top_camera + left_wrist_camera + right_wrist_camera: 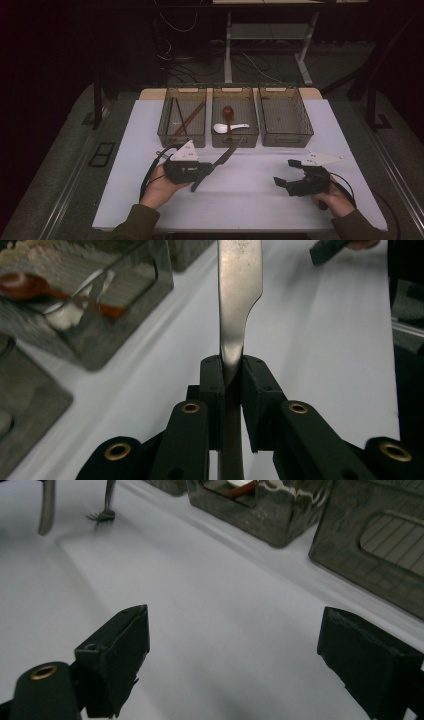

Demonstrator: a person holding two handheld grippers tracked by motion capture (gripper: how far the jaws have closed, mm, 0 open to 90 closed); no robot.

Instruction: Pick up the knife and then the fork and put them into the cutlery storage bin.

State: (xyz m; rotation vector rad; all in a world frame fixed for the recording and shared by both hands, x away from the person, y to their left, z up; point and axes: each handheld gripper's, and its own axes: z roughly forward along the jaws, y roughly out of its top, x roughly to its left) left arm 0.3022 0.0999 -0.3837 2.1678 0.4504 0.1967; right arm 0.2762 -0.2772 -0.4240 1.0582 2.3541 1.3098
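Observation:
My left gripper is shut on a steel table knife and holds it above the white table. The blade slants up and right toward the middle bin. In the left gripper view the two jaws clamp the knife where blade meets handle. My right gripper hovers open at the right with nothing between its jaws. In the right gripper view the knife's handle end hangs at the top left, with a fork's tines beside it.
Three clear bins stand in a row at the back. The left bin holds chopsticks. A brown spoon and a white spoon lie in the middle bin. The right bin looks empty. Table legs and cables lie beyond.

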